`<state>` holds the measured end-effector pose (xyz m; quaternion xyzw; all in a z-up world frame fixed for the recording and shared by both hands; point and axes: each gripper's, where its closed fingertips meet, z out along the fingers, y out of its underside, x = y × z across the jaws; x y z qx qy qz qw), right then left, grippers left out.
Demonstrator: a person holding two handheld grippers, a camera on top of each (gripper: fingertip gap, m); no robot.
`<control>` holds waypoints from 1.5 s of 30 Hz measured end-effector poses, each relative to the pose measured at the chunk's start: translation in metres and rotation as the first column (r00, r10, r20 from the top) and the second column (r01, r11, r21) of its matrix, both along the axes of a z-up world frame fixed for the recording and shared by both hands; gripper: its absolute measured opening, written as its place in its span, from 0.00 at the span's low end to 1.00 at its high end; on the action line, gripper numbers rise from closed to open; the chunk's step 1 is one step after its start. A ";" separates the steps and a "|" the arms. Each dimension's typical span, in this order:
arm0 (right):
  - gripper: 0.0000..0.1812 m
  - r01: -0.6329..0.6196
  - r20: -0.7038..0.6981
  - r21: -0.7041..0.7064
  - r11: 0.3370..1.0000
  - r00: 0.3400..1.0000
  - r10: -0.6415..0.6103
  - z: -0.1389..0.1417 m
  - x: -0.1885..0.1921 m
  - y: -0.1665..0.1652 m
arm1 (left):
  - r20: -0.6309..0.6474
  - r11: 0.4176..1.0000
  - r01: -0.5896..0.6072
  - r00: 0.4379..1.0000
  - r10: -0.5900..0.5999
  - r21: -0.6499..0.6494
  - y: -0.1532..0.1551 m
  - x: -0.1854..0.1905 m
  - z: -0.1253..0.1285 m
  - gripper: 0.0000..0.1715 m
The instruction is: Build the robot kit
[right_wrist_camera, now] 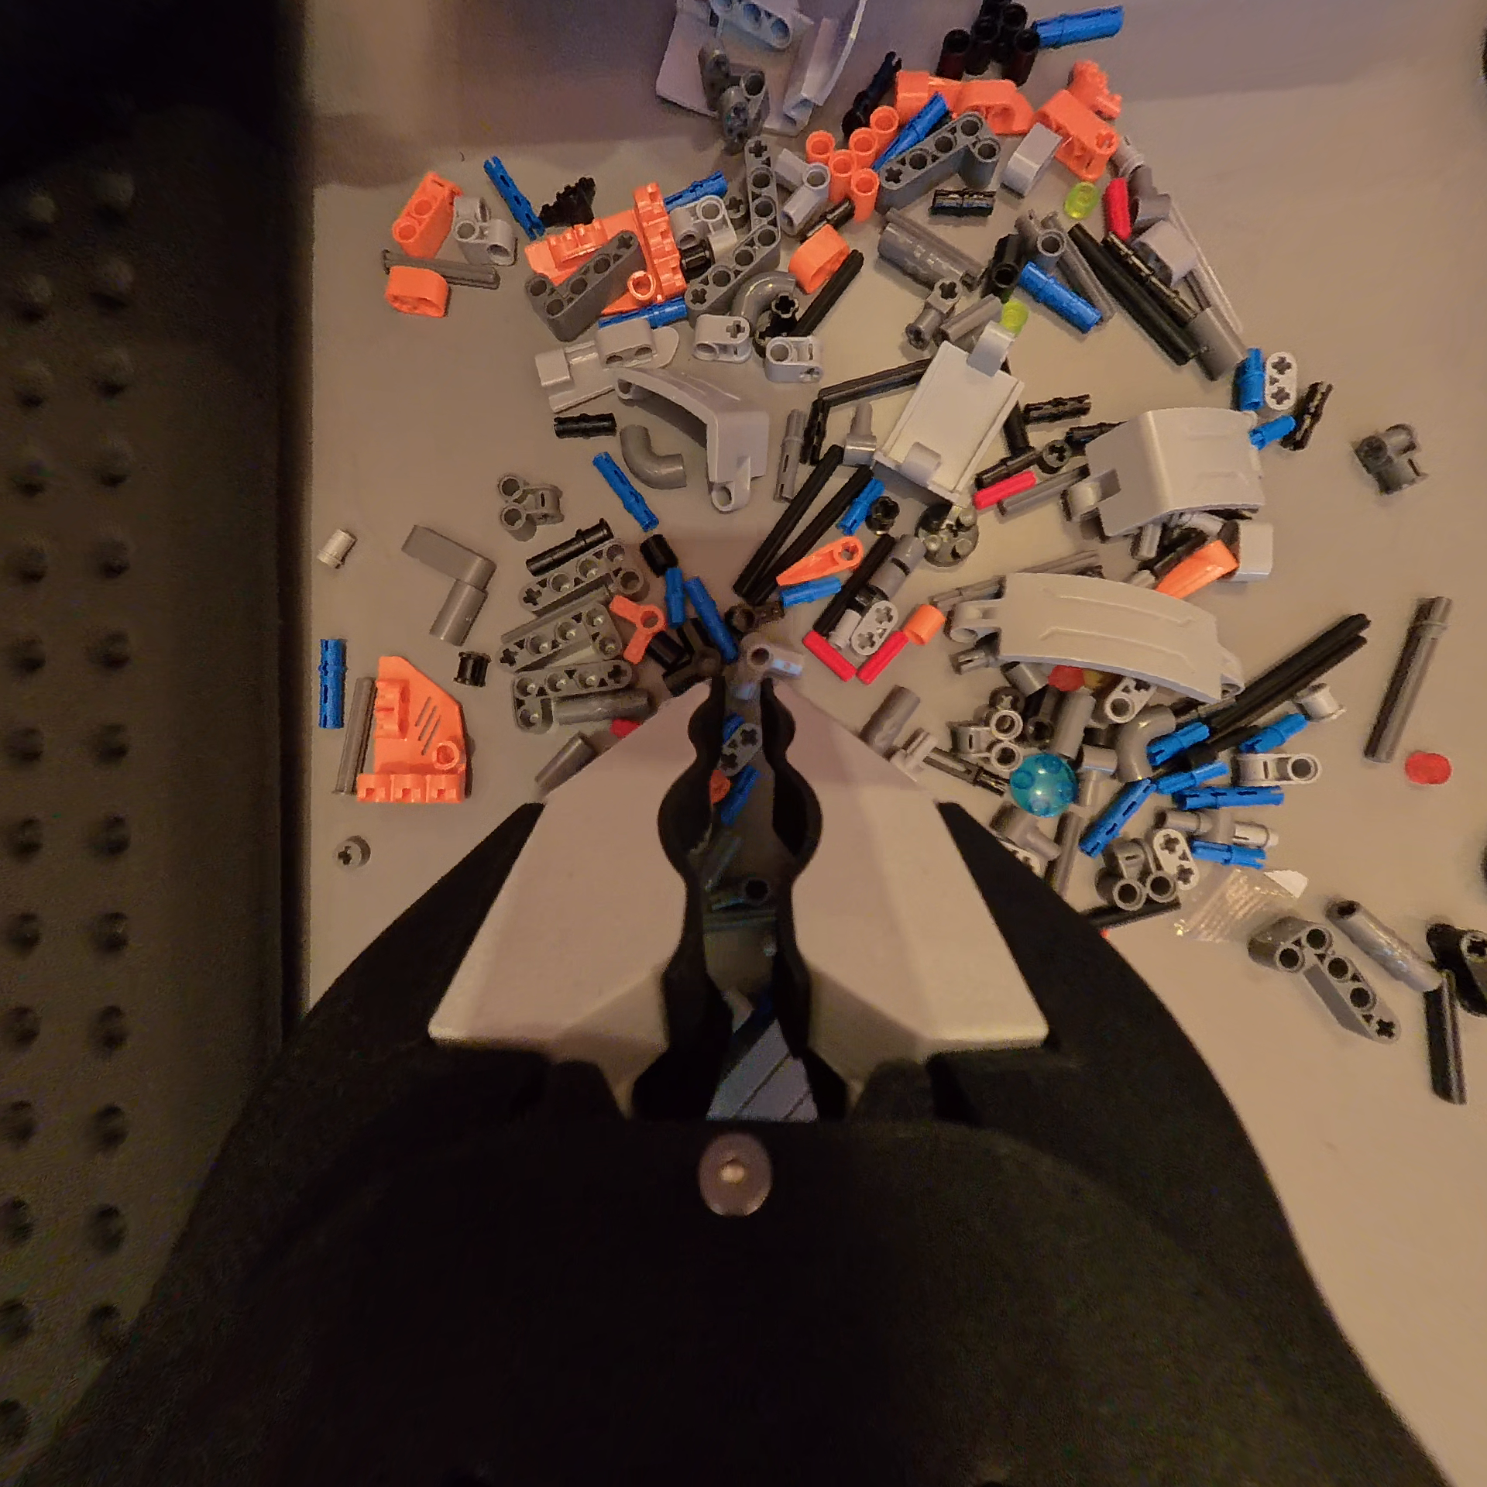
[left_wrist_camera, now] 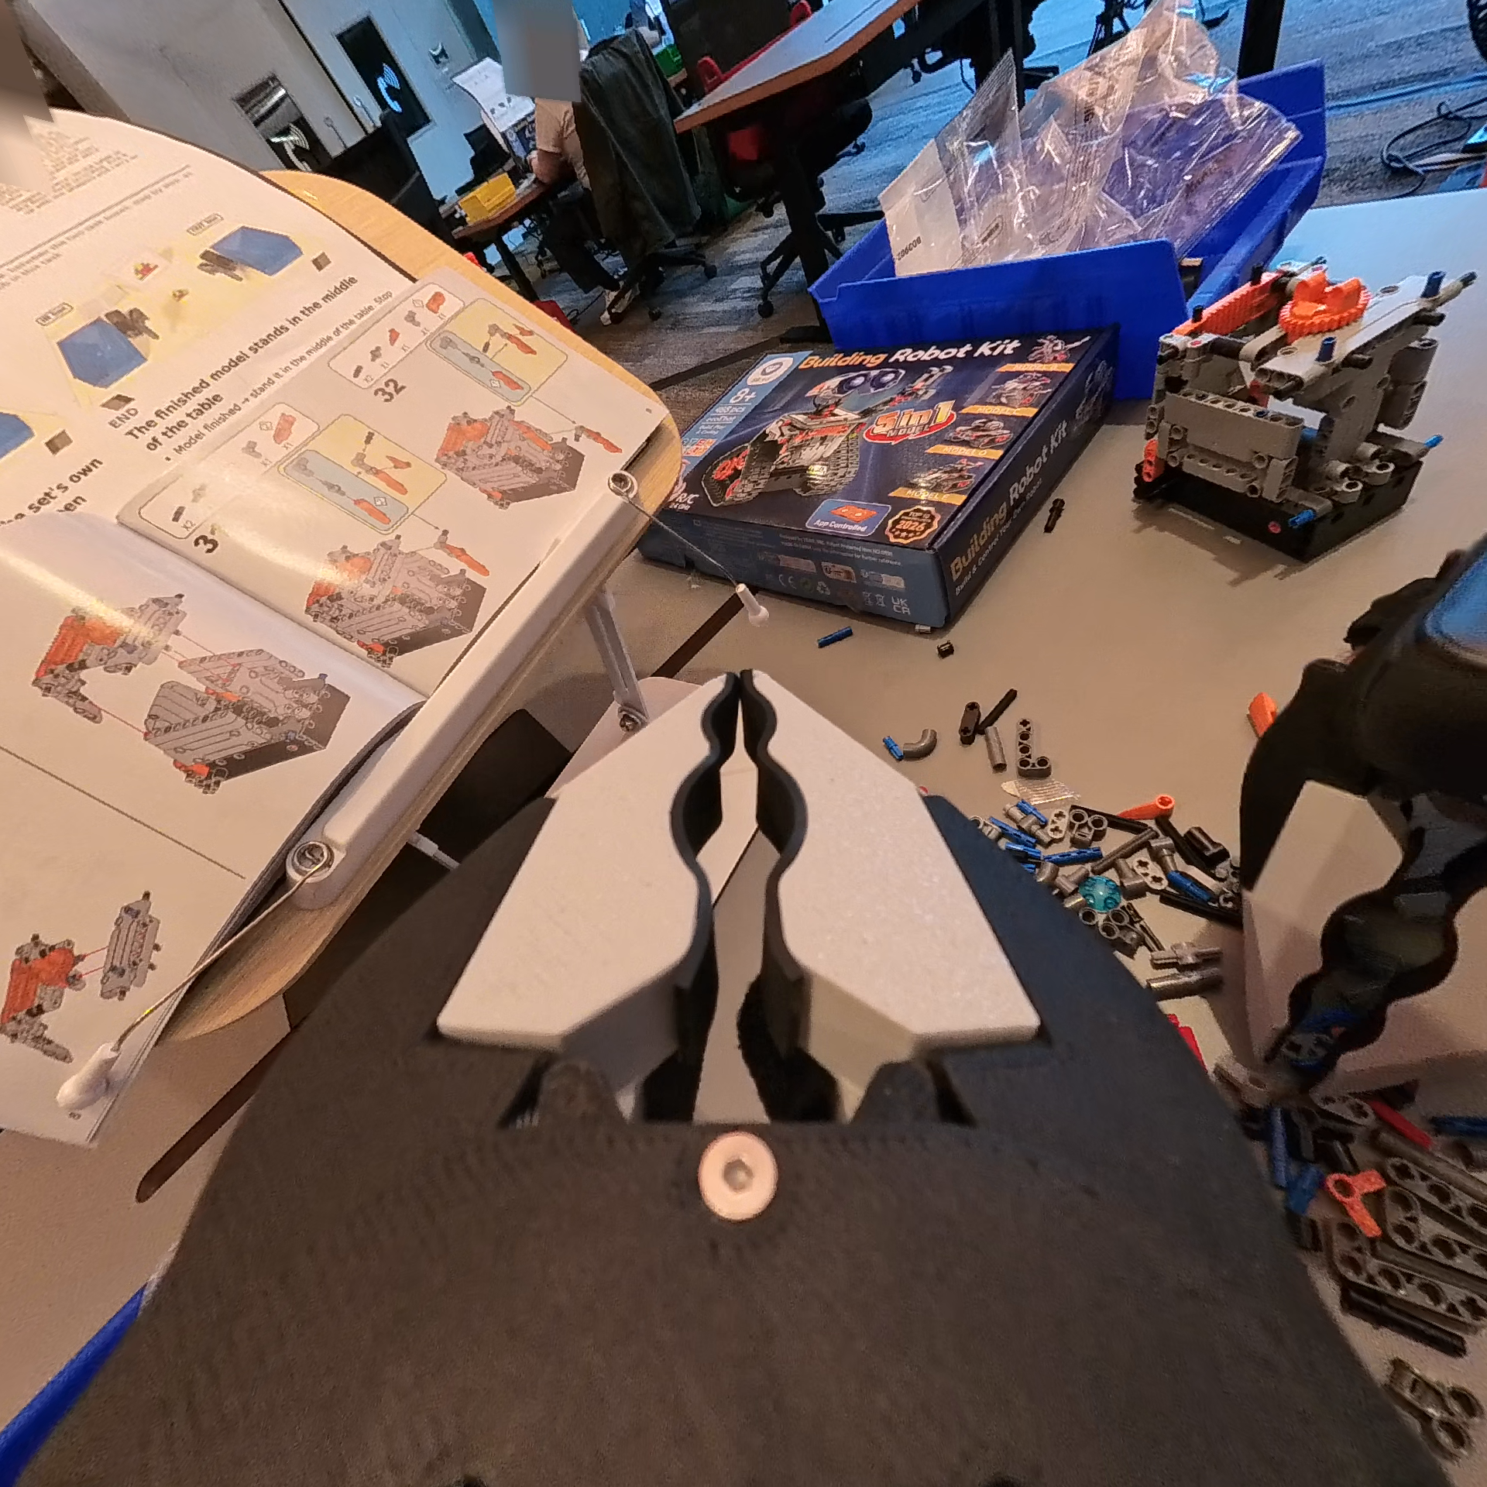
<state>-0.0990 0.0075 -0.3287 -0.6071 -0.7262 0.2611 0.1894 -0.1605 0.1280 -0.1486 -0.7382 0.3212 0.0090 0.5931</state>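
Note:
My left gripper (left_wrist_camera: 740, 682) is shut and empty, held above the table beside the foot of a book stand (left_wrist_camera: 483, 772). My right gripper (right_wrist_camera: 744, 684) points straight down into a heap of small building parts (right_wrist_camera: 885, 499). Its jaws are nearly closed on a small grey connector (right_wrist_camera: 760, 653) at the tips. Blue pins (right_wrist_camera: 708, 615) and grey beams (right_wrist_camera: 571, 636) lie right around it. The right gripper also shows at the right edge of the left wrist view (left_wrist_camera: 1279, 1062), with its tips down in the parts (left_wrist_camera: 1126, 869).
An open instruction booklet (left_wrist_camera: 241, 483) rests on the stand at the left. Farther back lie the kit box (left_wrist_camera: 885, 475), a partly built grey and orange model (left_wrist_camera: 1287, 418) and a blue bin (left_wrist_camera: 1046, 298) with plastic bags (left_wrist_camera: 1126, 161). A dark studded panel (right_wrist_camera: 121, 563) borders the heap's left side. One gripper's finger ends stand about 20 cm off the other's.

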 end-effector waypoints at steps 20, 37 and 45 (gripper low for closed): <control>0.07 0.316 -0.190 0.014 0.949 0.932 -0.308 0.050 0.021 0.098 | 0.015 0.999 0.023 1.000 -0.022 -0.024 0.004 0.007 -0.009 0.00; 0.09 0.397 -0.248 0.056 0.916 0.894 -0.372 0.066 0.023 0.120 | -0.019 0.995 0.043 0.999 -0.045 -0.087 0.012 0.017 -0.034 0.00; 0.13 0.567 -0.217 0.108 0.817 0.815 -0.537 0.088 0.034 0.191 | -0.009 0.996 0.041 0.999 -0.041 -0.076 0.012 0.014 -0.029 0.00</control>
